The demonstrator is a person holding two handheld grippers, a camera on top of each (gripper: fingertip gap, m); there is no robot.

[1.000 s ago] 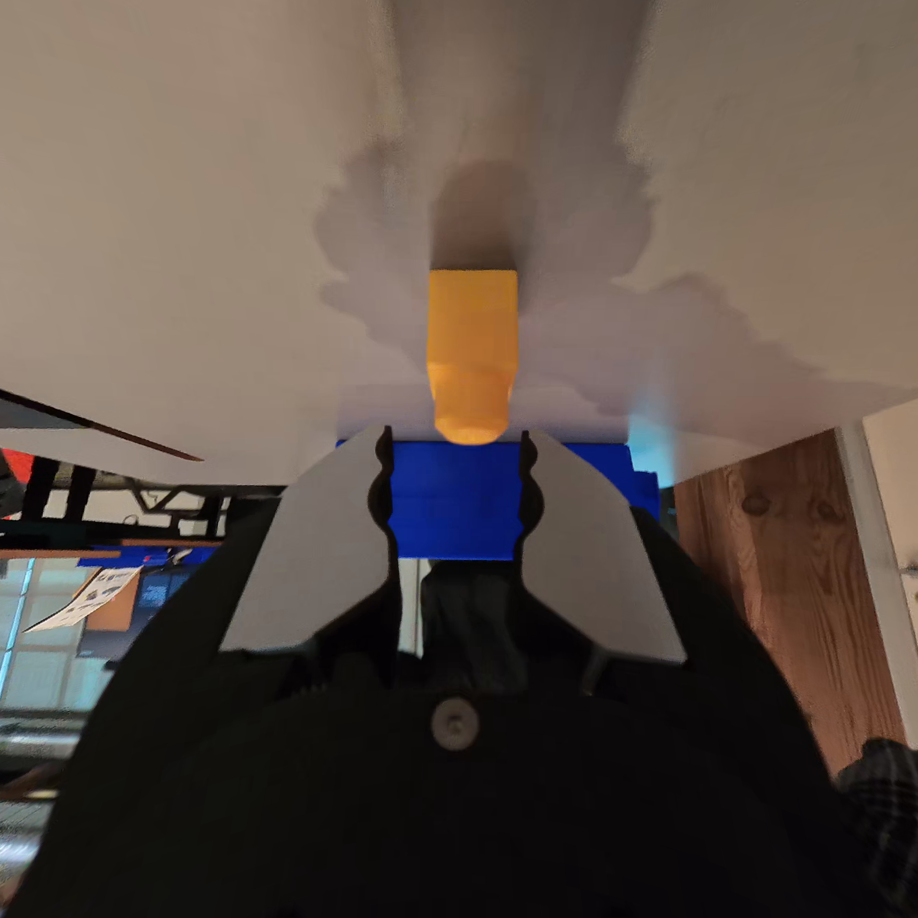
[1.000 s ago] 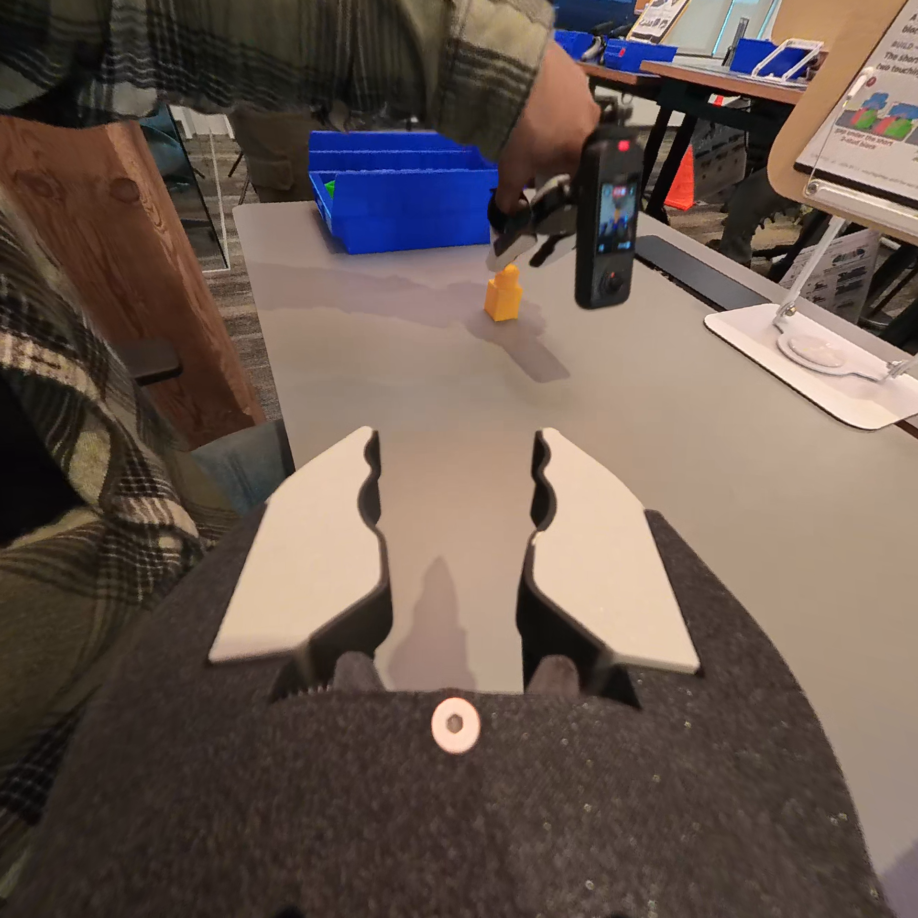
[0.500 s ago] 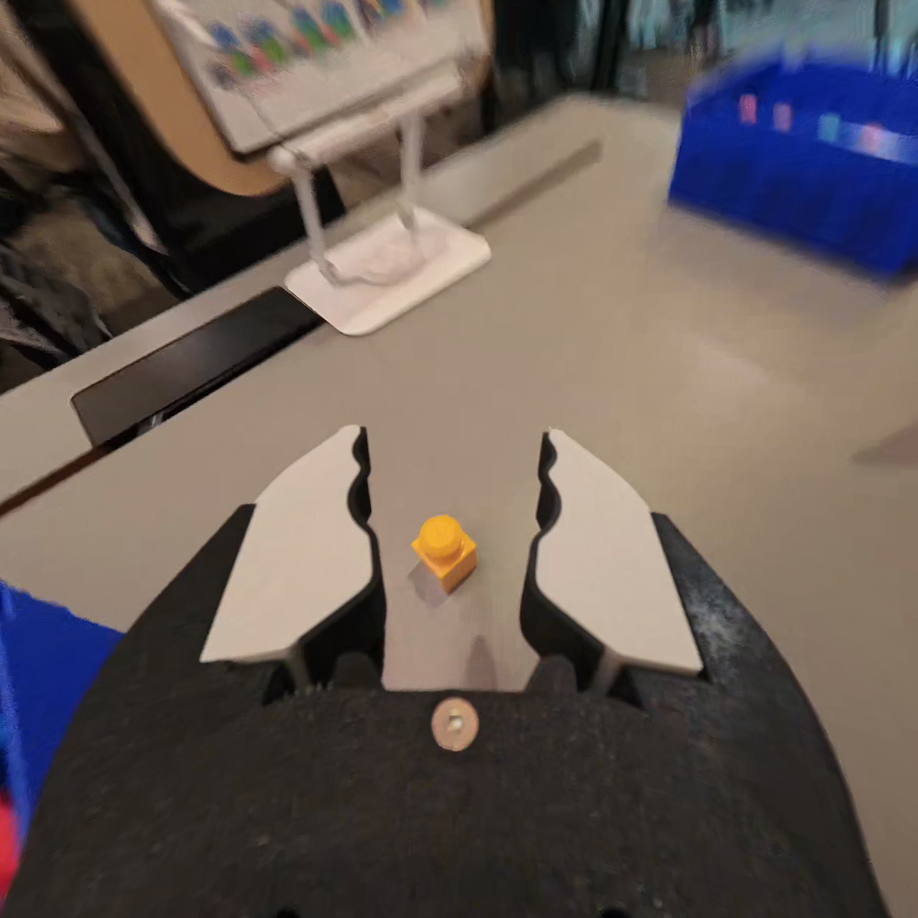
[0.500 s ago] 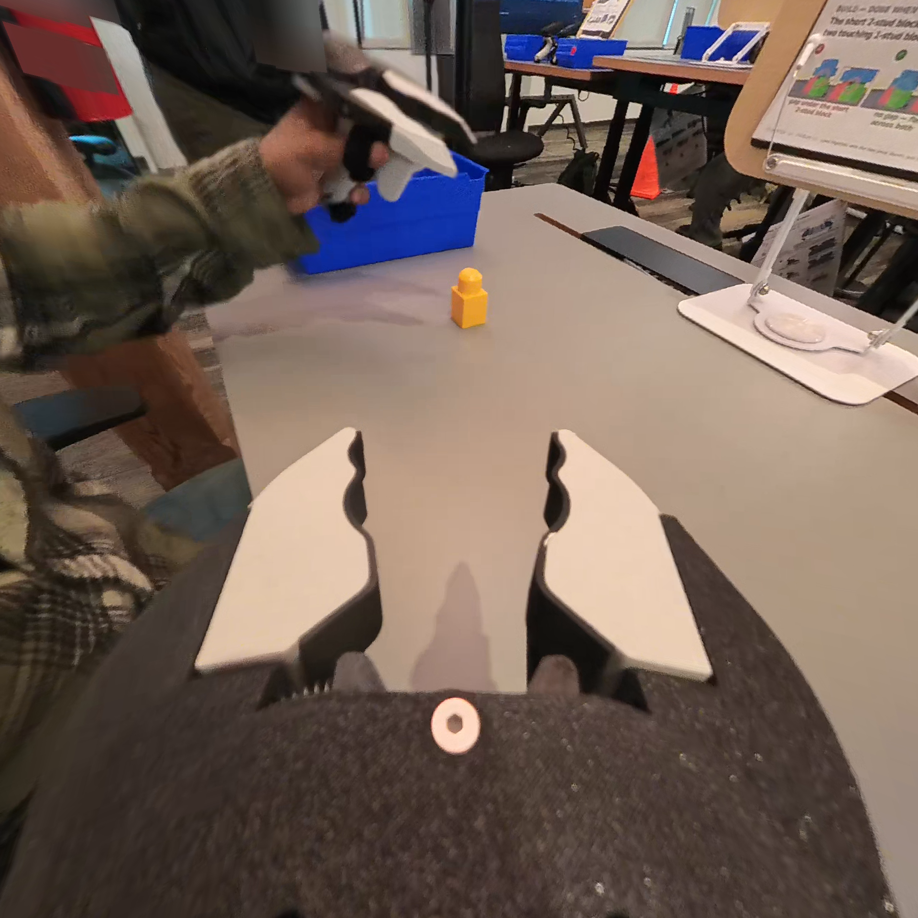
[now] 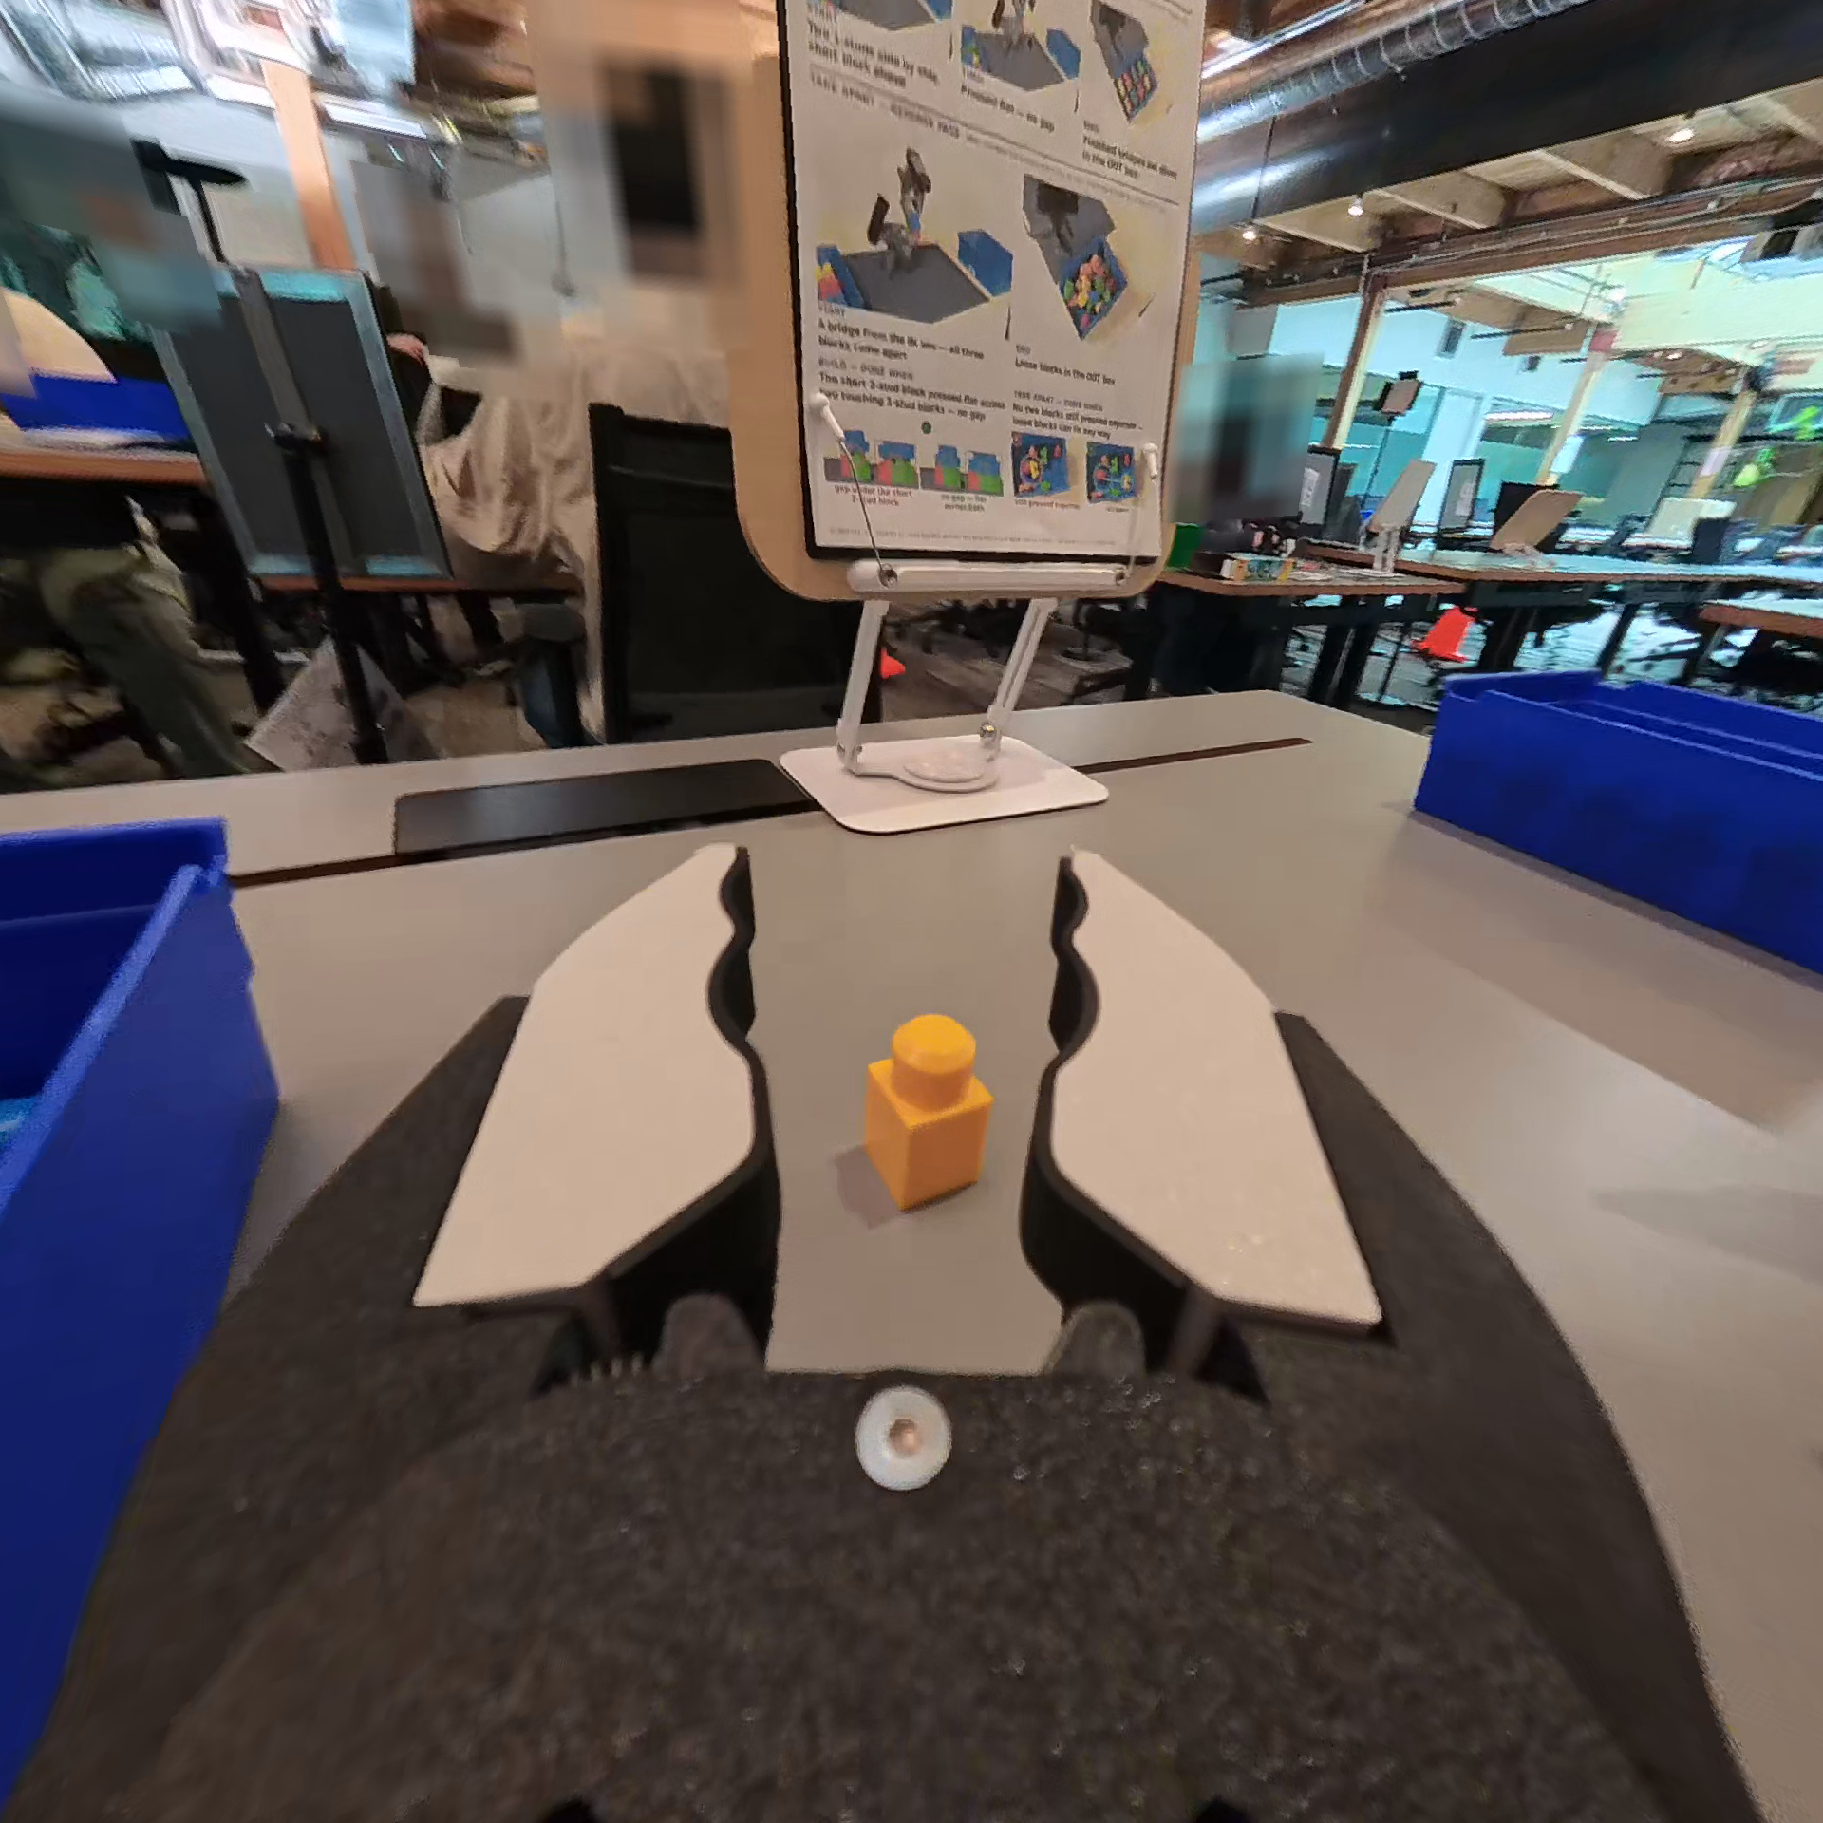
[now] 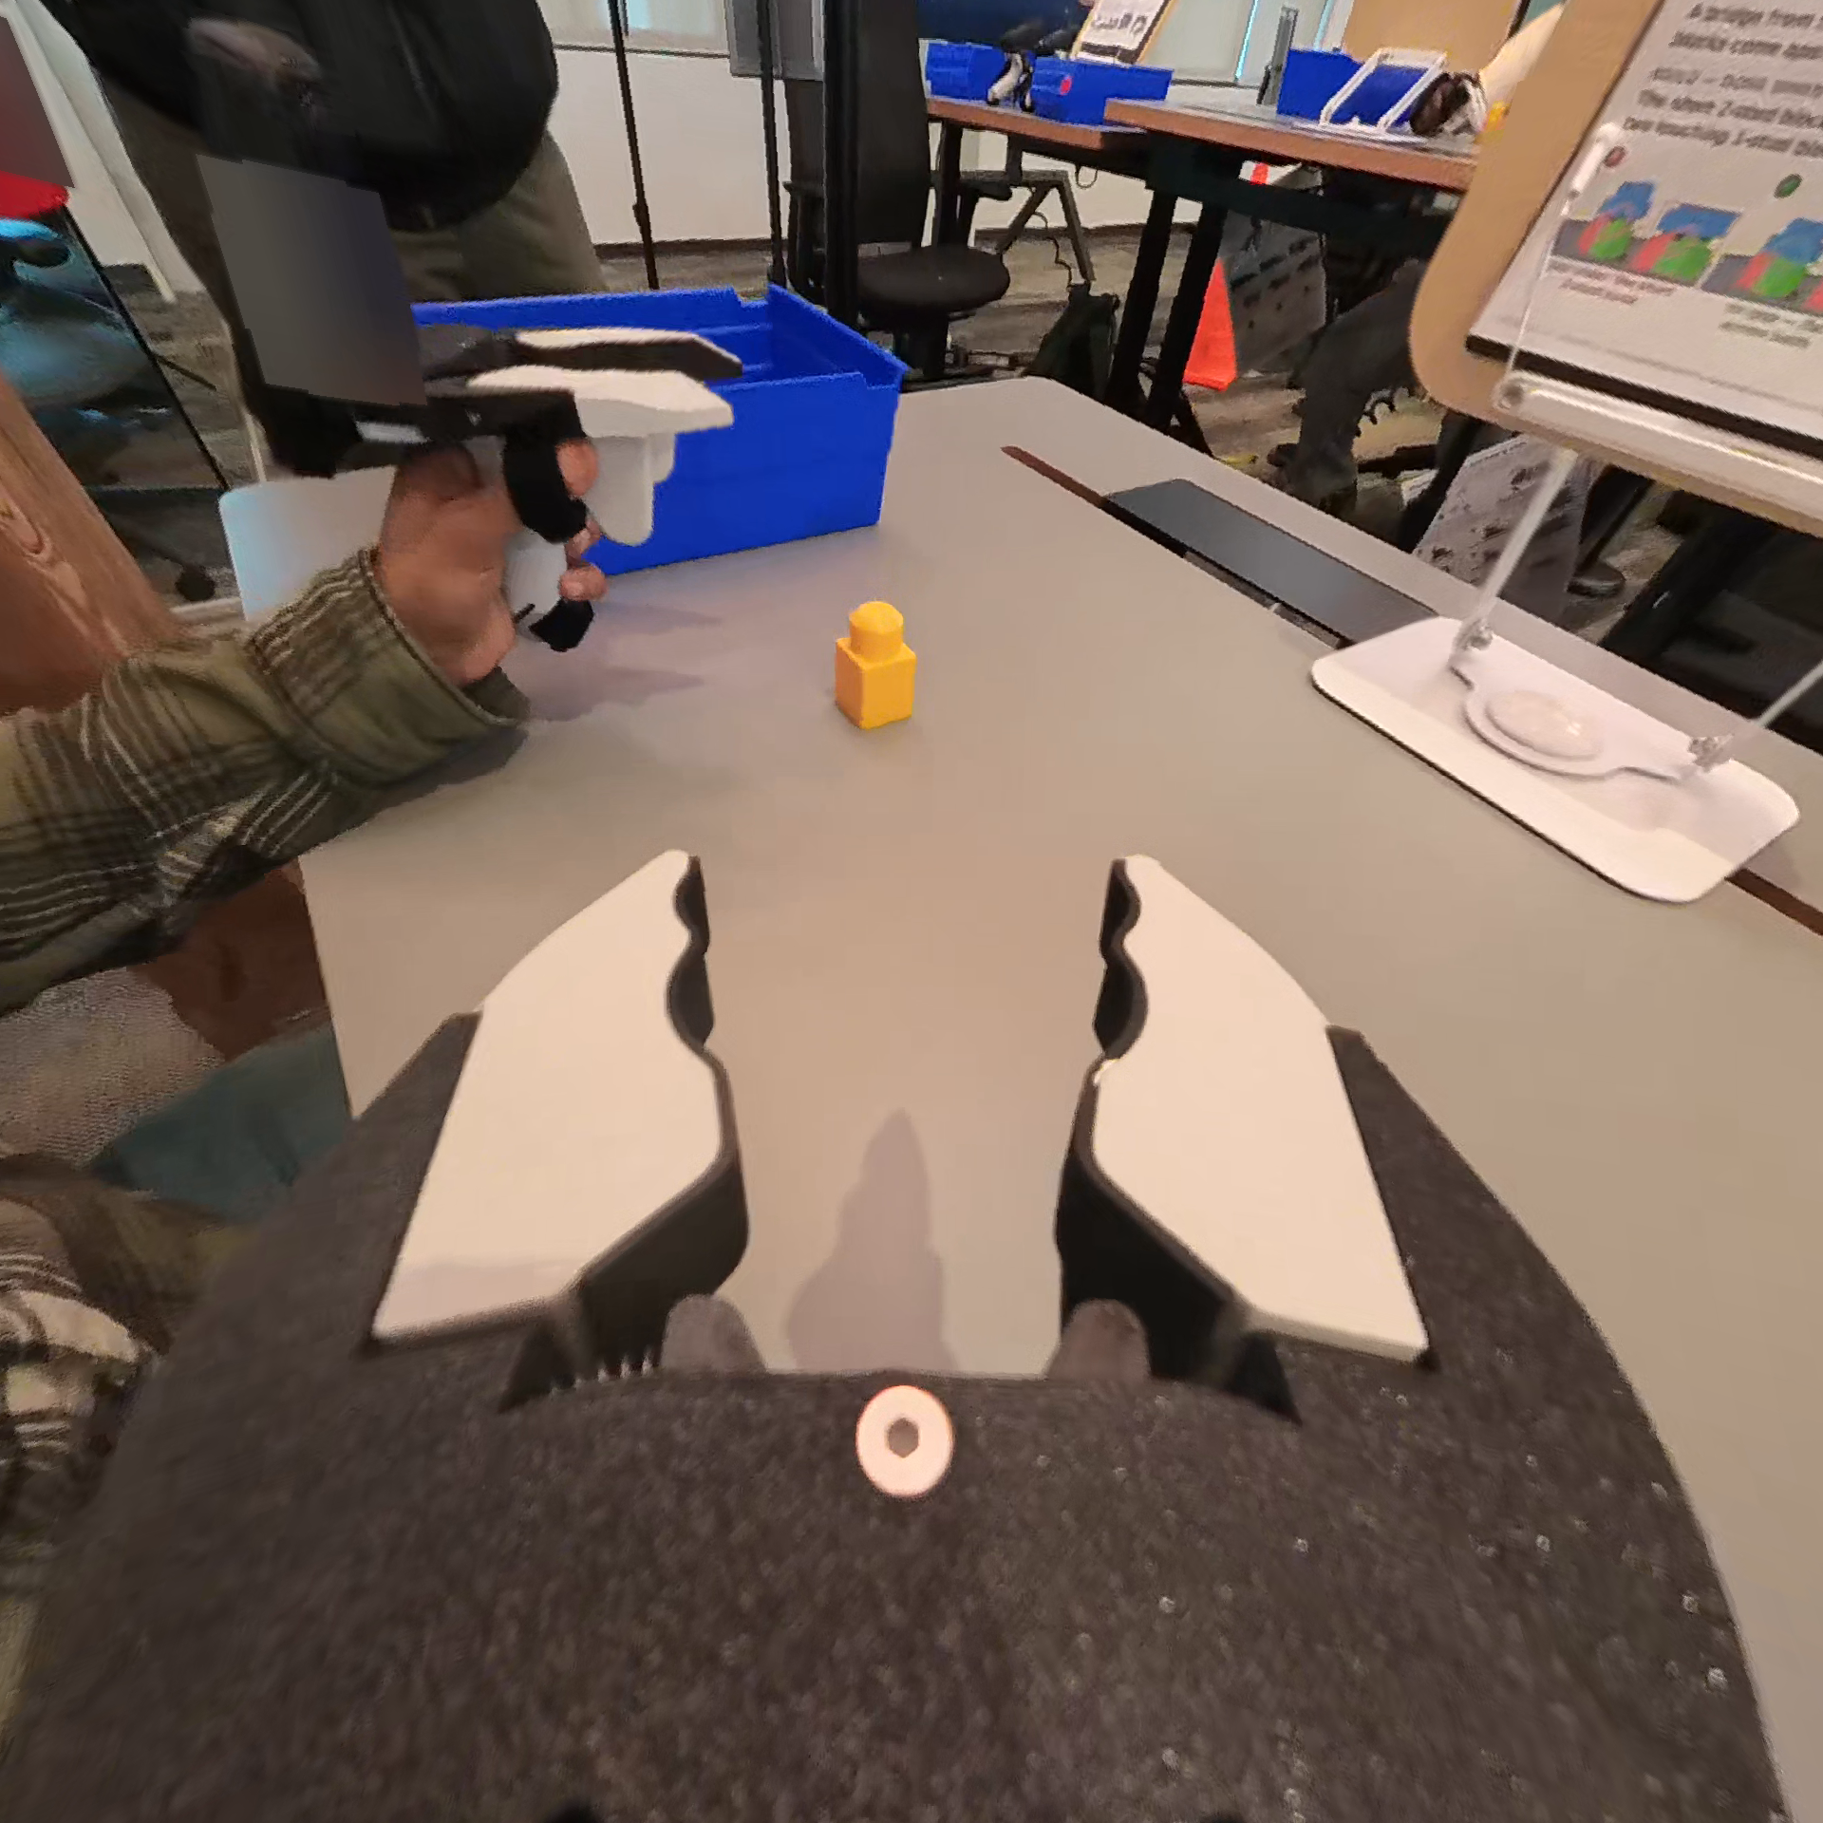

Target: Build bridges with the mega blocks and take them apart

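Note:
One orange single-stud block stands upright on the grey table. In the left wrist view it shows between the fingers of my left gripper, which is open and empty. The right wrist view shows that gripper held level above the table, to the left of the block and apart from it. My right gripper is open and empty, low over the table, well short of the block.
A blue bin sits at the table's left end and another at the right. A white stand with an instruction sheet and a black strip lie along the far edge. A person's sleeve reaches in.
My left gripper has lifted away from the orange block and swung from pointing down at the table to facing the stand. The block stays on the table. My right gripper has barely moved.

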